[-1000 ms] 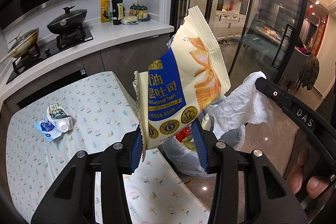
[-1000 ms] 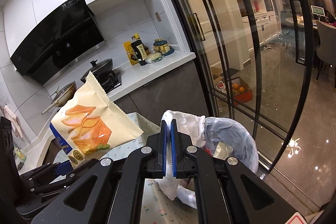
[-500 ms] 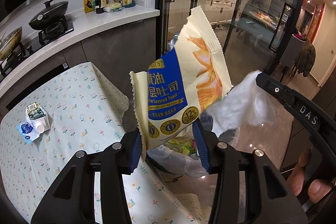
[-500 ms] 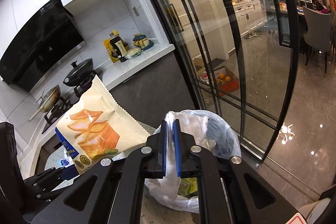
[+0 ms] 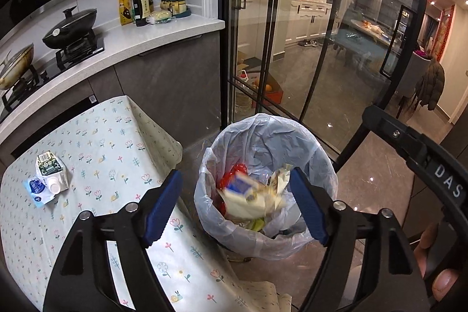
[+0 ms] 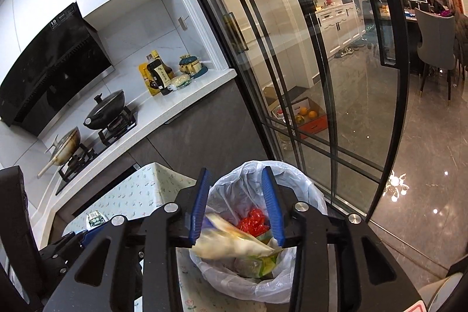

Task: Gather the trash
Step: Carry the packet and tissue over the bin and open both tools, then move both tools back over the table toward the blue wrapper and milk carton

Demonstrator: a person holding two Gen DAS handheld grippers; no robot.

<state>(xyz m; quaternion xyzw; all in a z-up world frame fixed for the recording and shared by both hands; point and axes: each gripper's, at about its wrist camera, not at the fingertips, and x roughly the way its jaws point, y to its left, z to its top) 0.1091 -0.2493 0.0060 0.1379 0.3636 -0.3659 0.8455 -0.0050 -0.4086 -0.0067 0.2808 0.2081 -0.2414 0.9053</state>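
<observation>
Hovering over the trash bin (image 5: 264,189), the left gripper (image 5: 235,208) has just been opening and stands wide with nothing between its blue pads. The right gripper (image 6: 238,206) has also just been opening; it is partly spread and empty. A blurred toast bag (image 5: 248,199) lies inside the bin's white liner, on red and green wrappers. Left of the bin, a crushed milk carton (image 5: 51,173) rests on the floral tablecloth (image 5: 111,148).

Blurred cream-and-blue snack bag (image 5: 248,199) inside white-lined bin (image 5: 321,154); crushed milk carton (image 5: 51,173) on table, nine o'clock.
</observation>
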